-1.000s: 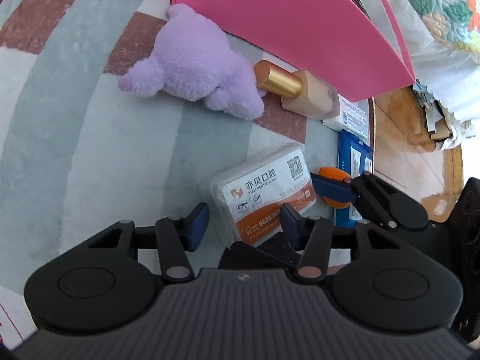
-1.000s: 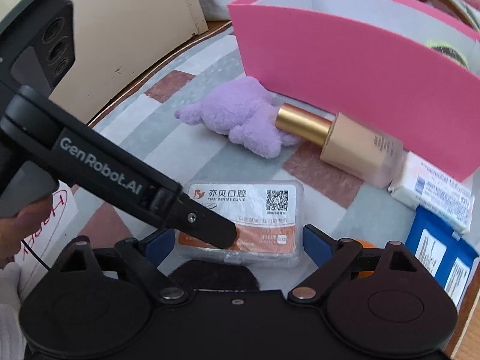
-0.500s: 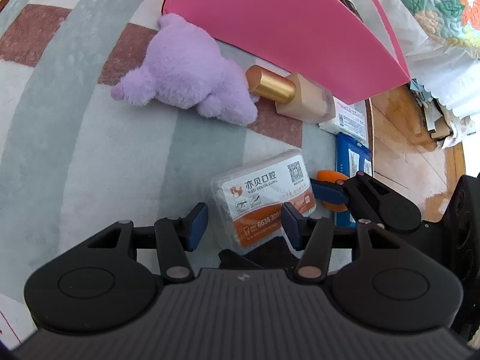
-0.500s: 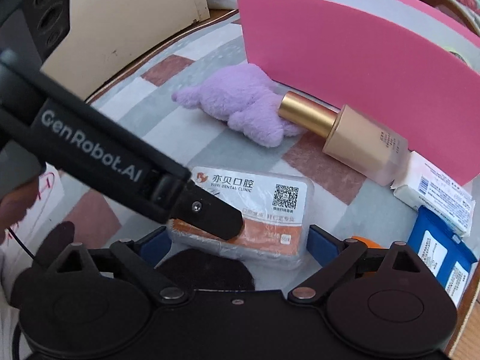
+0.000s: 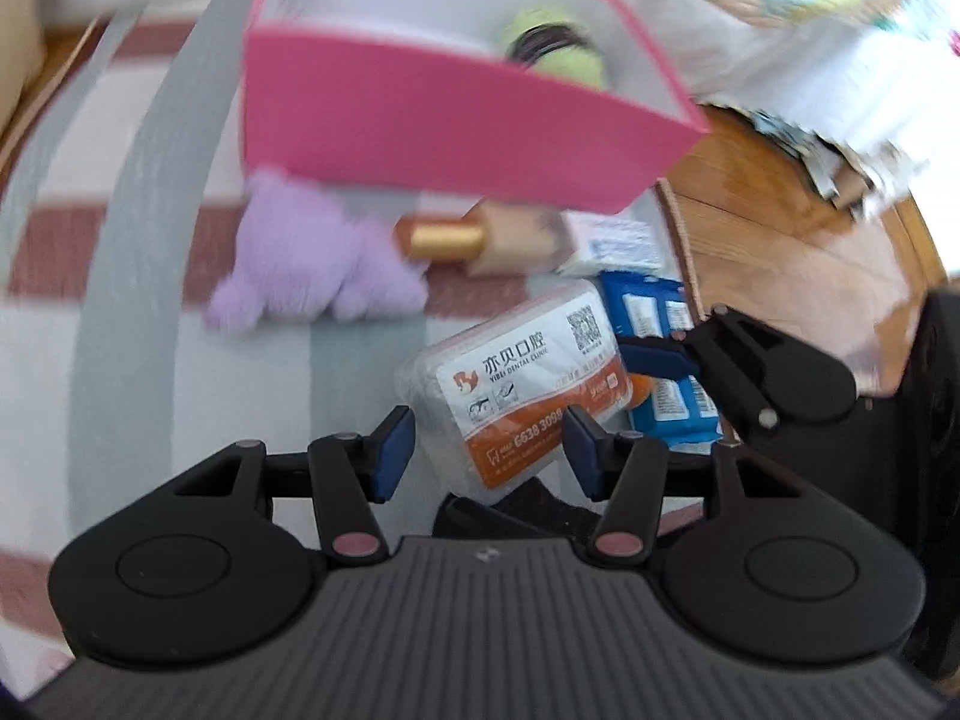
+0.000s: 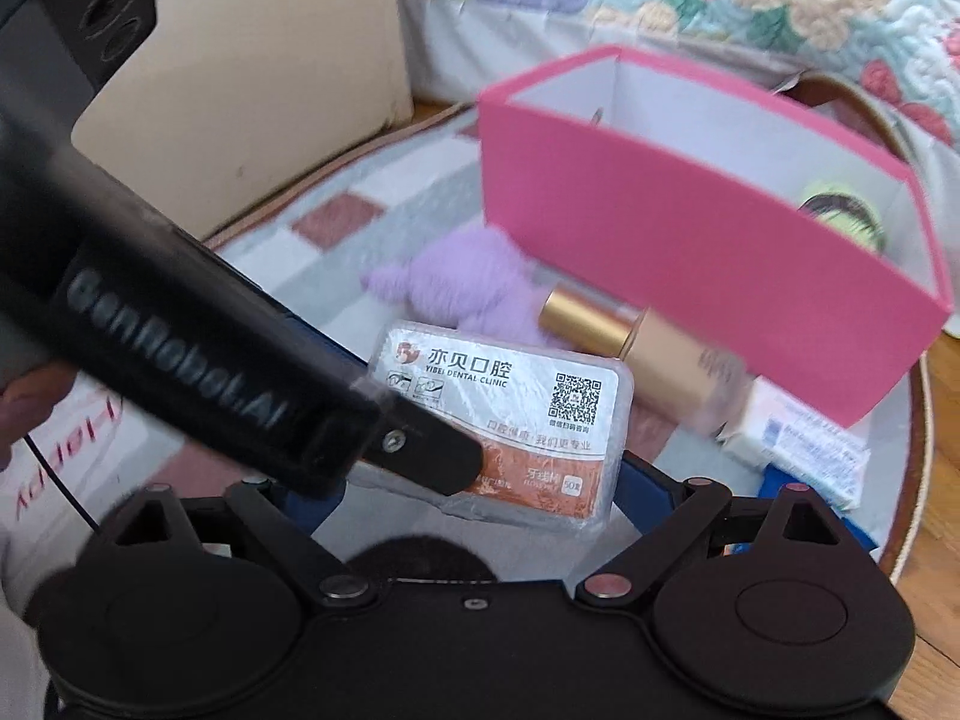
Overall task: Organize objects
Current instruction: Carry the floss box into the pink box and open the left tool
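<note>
A clear dental floss box (image 5: 516,384) with a white and orange label is held off the rug between both grippers; it also shows in the right wrist view (image 6: 510,420). My left gripper (image 5: 486,450) and my right gripper (image 6: 462,492) are each shut on its sides. Beyond it stands an open pink box (image 5: 444,114), seen also in the right wrist view (image 6: 690,252), with a green item (image 6: 846,216) inside. A purple plush toy (image 5: 306,264) and a gold-capped bottle (image 5: 480,240) lie in front of the pink box.
A white packet (image 6: 798,444) and blue packets (image 5: 666,348) lie on the striped rug (image 5: 120,300) at right. Wooden floor (image 5: 780,252) lies beyond the rug's edge. A quilted bedspread (image 6: 690,0) and a beige panel (image 6: 252,60) stand behind.
Both grippers have lifted the floss box off the rug and tilted up toward the pink box, whose inside now shows. The view is motion-blurred.
</note>
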